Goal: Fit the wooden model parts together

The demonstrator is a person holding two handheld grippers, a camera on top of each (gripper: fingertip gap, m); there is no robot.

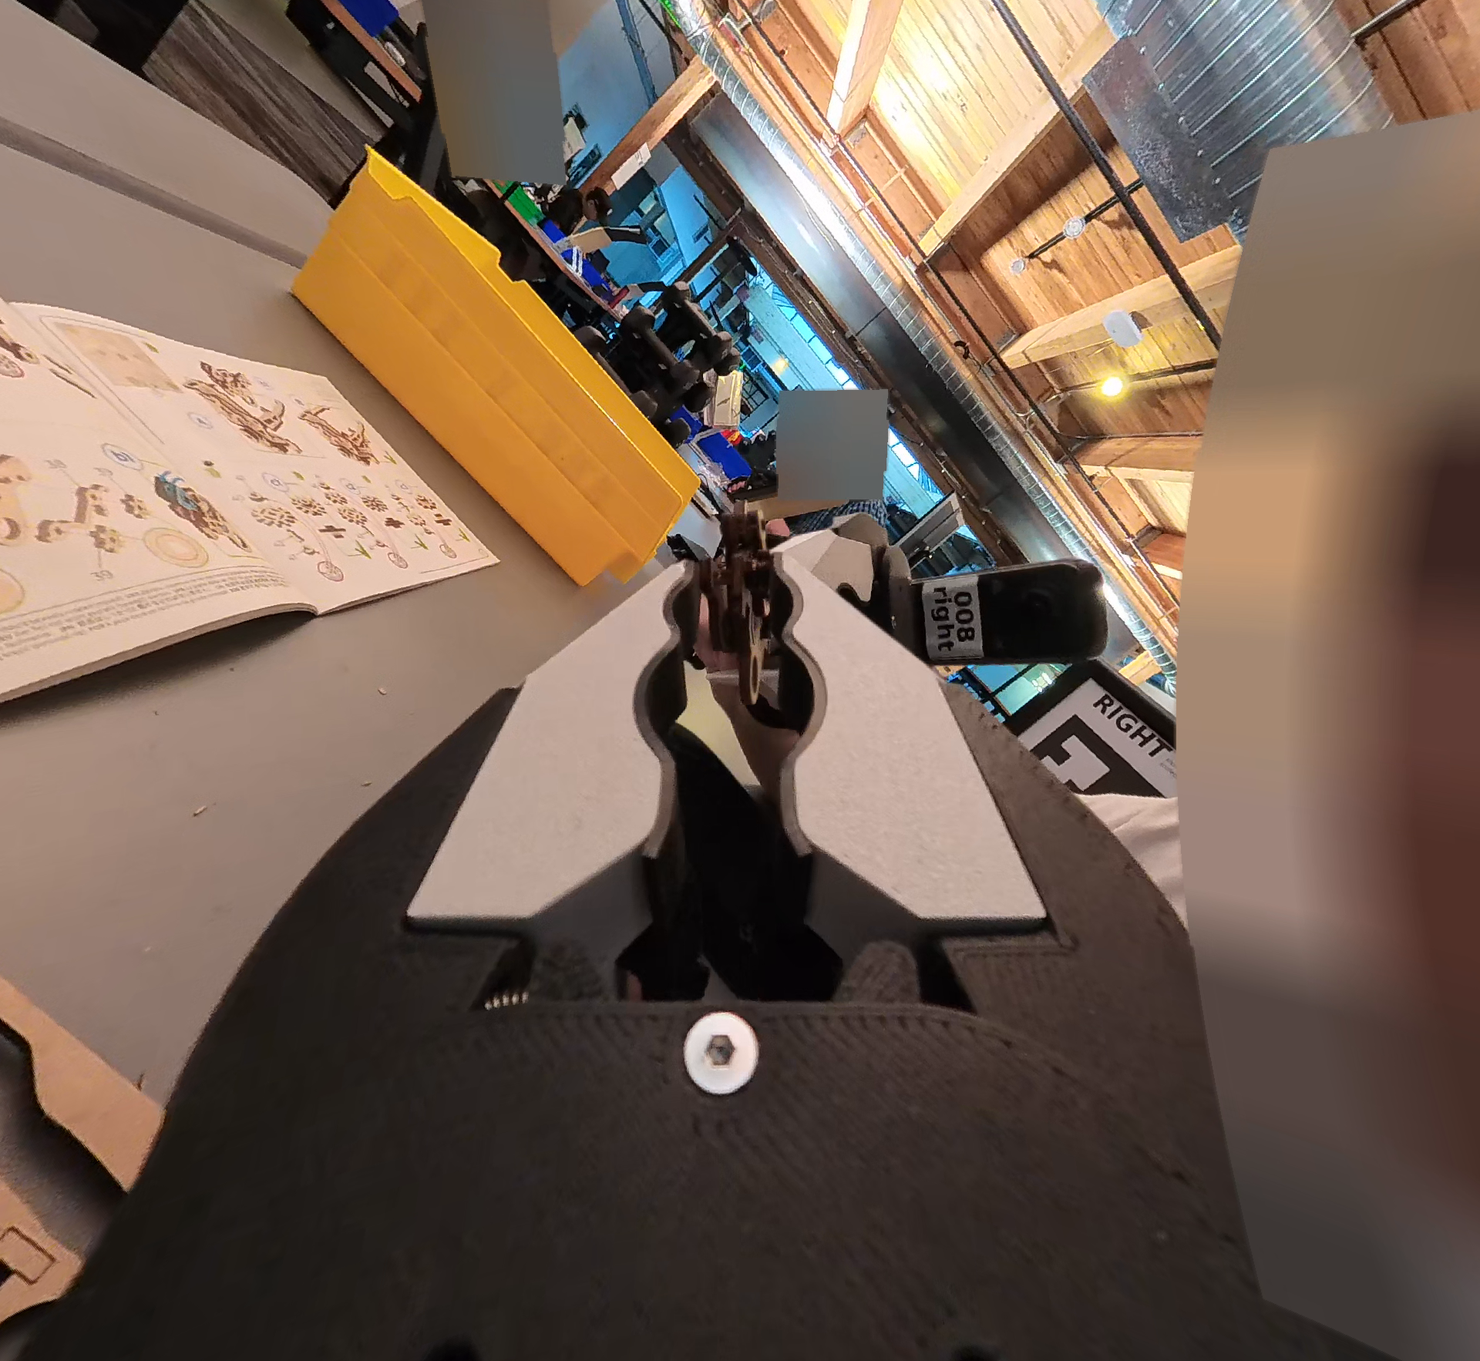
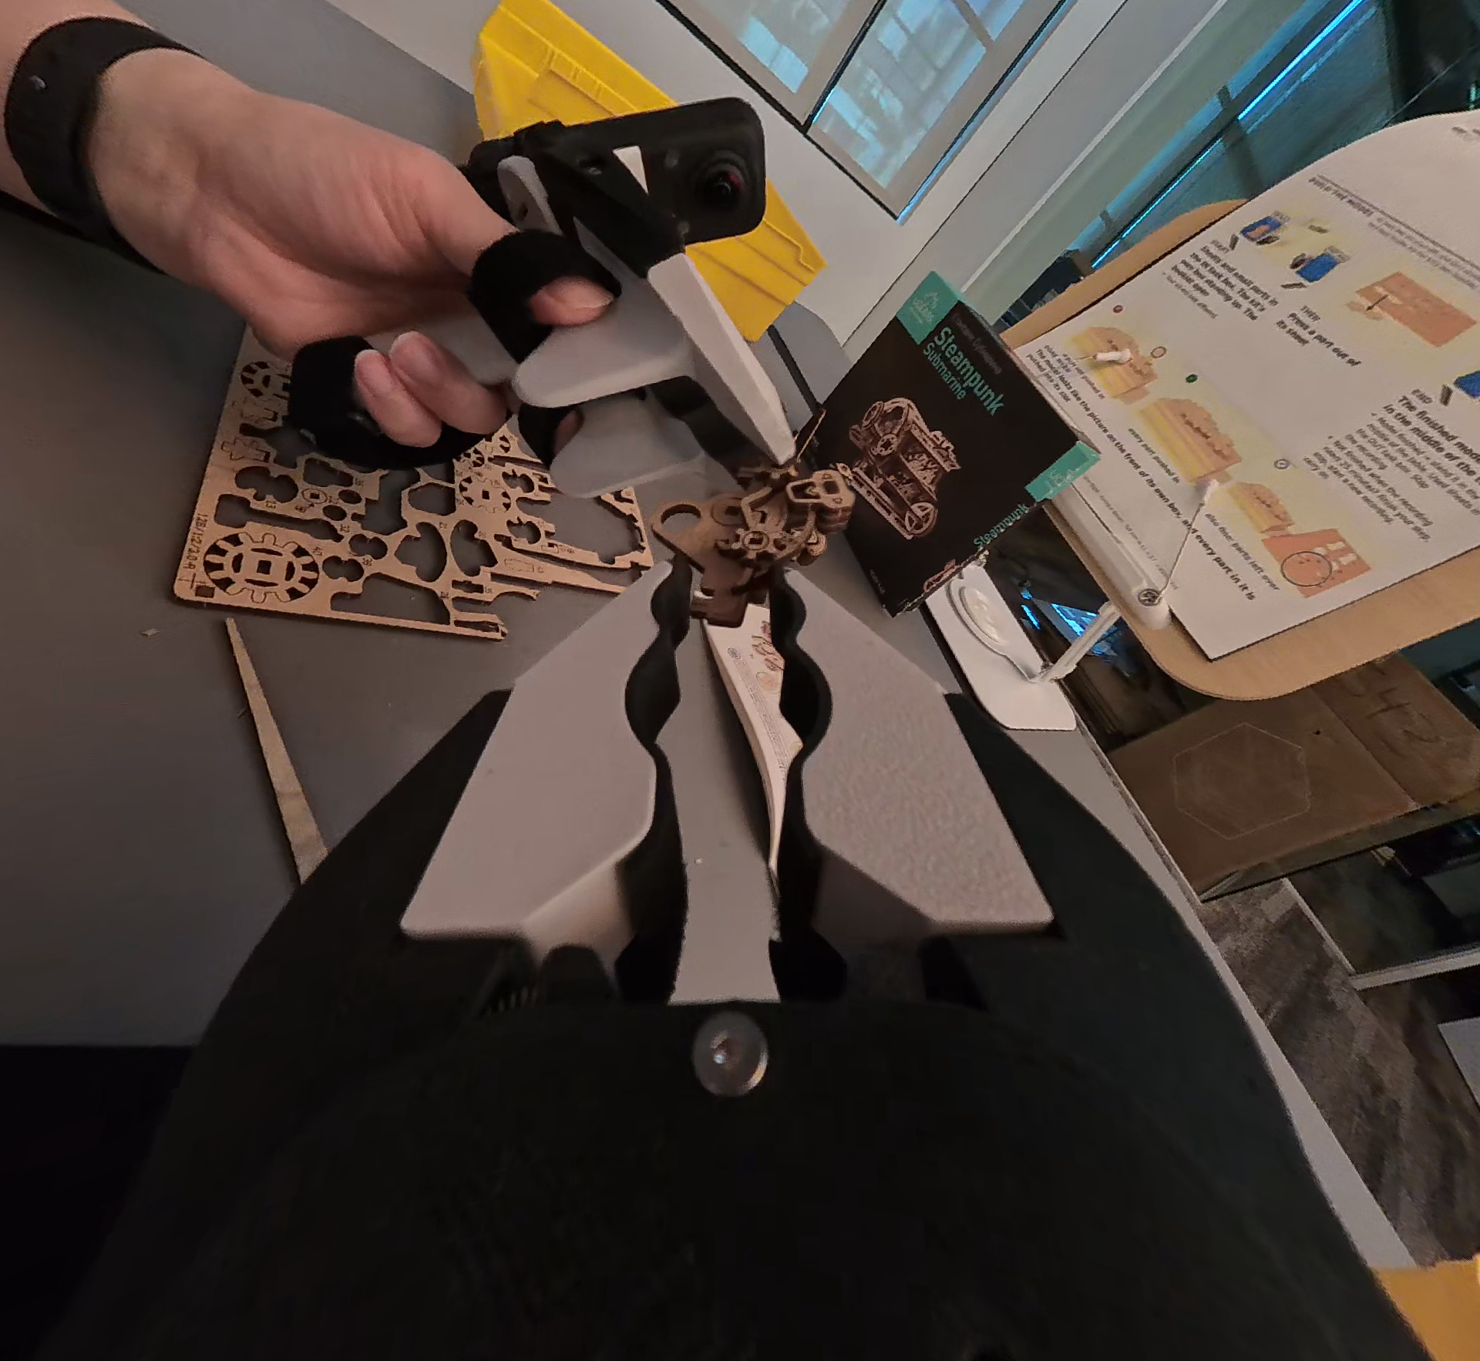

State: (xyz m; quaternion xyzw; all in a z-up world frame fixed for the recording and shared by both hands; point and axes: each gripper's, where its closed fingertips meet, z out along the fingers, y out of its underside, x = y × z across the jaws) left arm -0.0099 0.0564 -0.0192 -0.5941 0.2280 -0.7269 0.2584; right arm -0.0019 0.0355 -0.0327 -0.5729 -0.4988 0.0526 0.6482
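Right wrist view: one wooden model [image 2: 761,522] above counter [image 2: 120,722], pinched by both tongs, right [image 2: 725,590] and left [image 2: 789,454]; one punched sheet [image 2: 360,546], one yellow bin [image 2: 745,266]. Model's joints hard to make out

A booklet [image 1: 200,474] left of the jaws runs off the picture's edge. A wooden sheet [image 1: 56,1114] beside the jaws is cut off at the corner. Ahead of the jaws, the model [image 1: 741,602] is mostly hidden between the fingertips; its contact points cannot be told.
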